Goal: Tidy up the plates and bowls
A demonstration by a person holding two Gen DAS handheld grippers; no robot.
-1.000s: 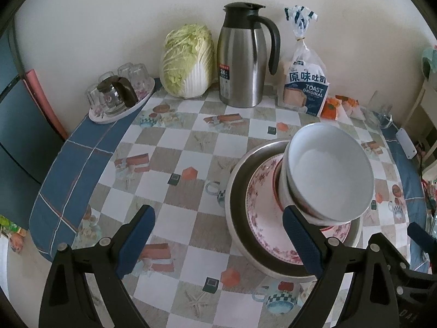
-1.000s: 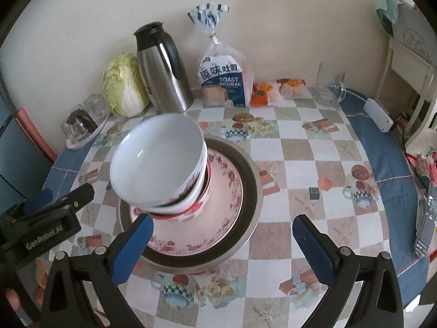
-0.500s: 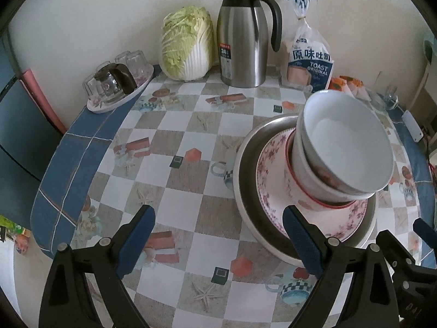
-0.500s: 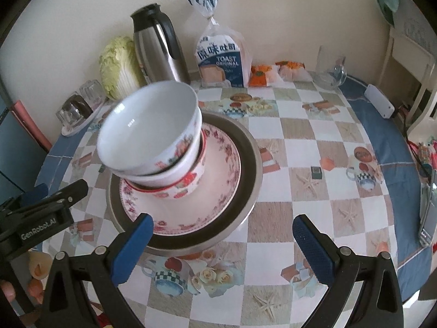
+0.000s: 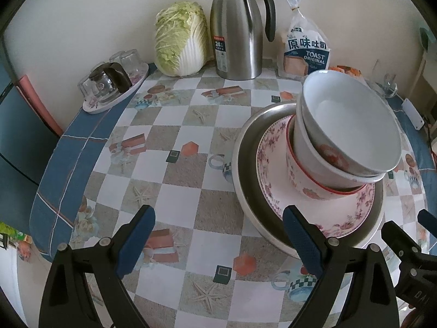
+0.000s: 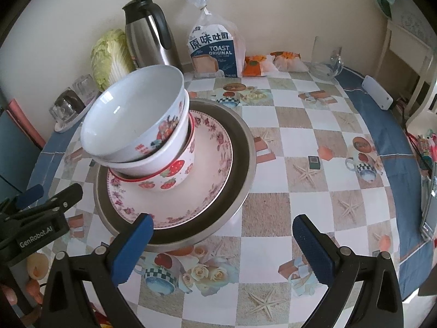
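Observation:
A stack of three bowls stands tilted on a pink floral plate [image 5: 275, 191] [image 6: 207, 175], which lies in a wide metal basin [image 5: 248, 169] [image 6: 240, 164]. The top white bowl [image 5: 355, 125] [image 6: 131, 114] leans in a second white bowl, and both sit in a strawberry-print bowl [image 6: 174, 175]. My left gripper [image 5: 215, 235] hangs open above the tablecloth, its right finger over the basin's near rim. My right gripper [image 6: 221, 240] is open too, its left finger over the basin's front edge. Neither holds anything.
Along the back wall stand a cabbage [image 5: 180, 46], a steel thermos jug [image 5: 237, 30] and a toast bag [image 5: 306, 52]. A tray of upturned glasses [image 5: 114, 84] sits at the left edge. A glass jug [image 6: 325, 60] and a white device [image 6: 377, 95] lie to the right.
Both grippers have come lower and closer to the basin, so the stack looks larger. The bowls and plate have not moved. Both grippers stayed open.

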